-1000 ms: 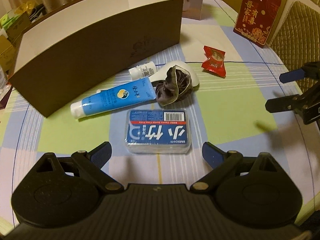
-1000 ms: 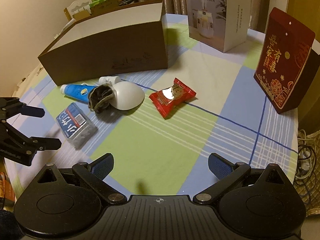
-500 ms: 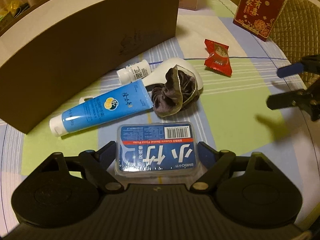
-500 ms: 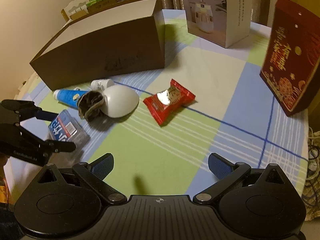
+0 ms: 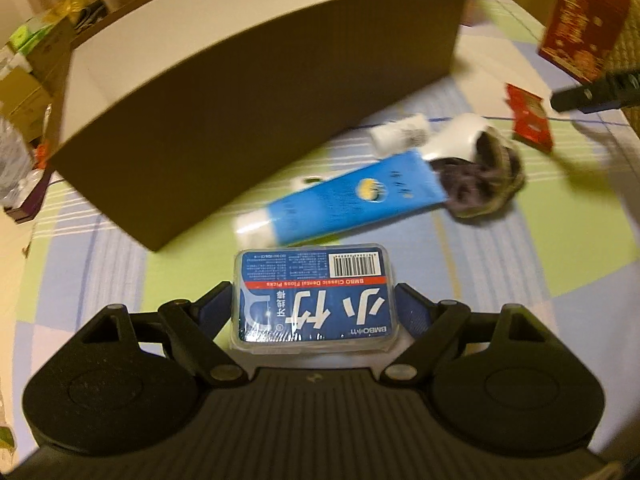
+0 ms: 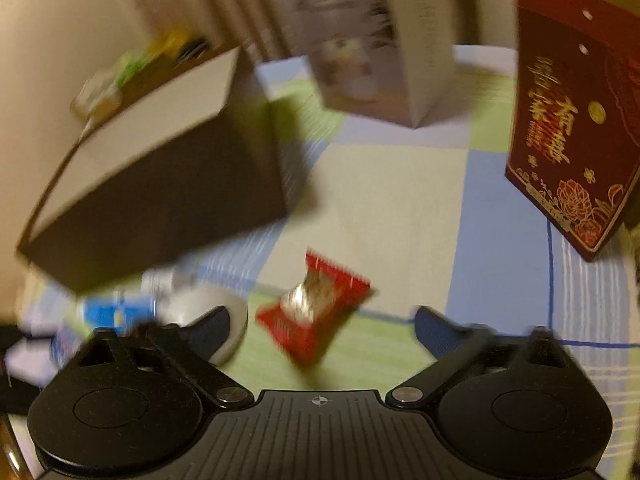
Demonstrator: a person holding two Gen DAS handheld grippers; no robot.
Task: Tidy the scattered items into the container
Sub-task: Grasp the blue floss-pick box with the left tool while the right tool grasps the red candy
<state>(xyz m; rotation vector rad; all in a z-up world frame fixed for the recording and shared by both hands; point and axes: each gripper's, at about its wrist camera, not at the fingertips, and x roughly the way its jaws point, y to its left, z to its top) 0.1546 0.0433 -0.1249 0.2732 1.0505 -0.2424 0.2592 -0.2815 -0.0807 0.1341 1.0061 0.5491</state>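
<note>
Left gripper [image 5: 314, 306]: pinching the floss box [image 5: 315, 295] by its two short sides, pads pressing against the plastic case, label facing up.
Floss box: sitting between the left fingers at 6 o'clock of the left view, outside the box [image 5: 256, 92], just short of its near corner.
Right gripper [image 6: 322, 326]: fingers standing wide apart, gripping nothing, hovering low over the tablecloth [image 6: 384, 200].
Candy [image 6: 314, 314]: lying on the cloth between the spread right fingers, at 6 o'clock of the right view; wrapper red, centre shiny, picture blurring.
Box: standing open at 11 o'clock in the left view, brown outside, pale inside; contents not showing.
Tube [image 5: 340, 204]: lying flat at centre of the left view, just beyond the floss box, cap end pointing toward 9 o'clock, near the box wall.
Bottle [image 5: 400, 134]: lying on its side at 1 o'clock, just beyond the tube.
White object [image 5: 456, 138]: resting beside the bottle, touching the dark pouch [image 5: 480, 180].
Red carton [image 6: 576, 120]: standing upright at 2 o'clock of the right view, well apart from the candy.
White carton [image 6: 360, 40]: standing at 12 o'clock, blurring.
</note>
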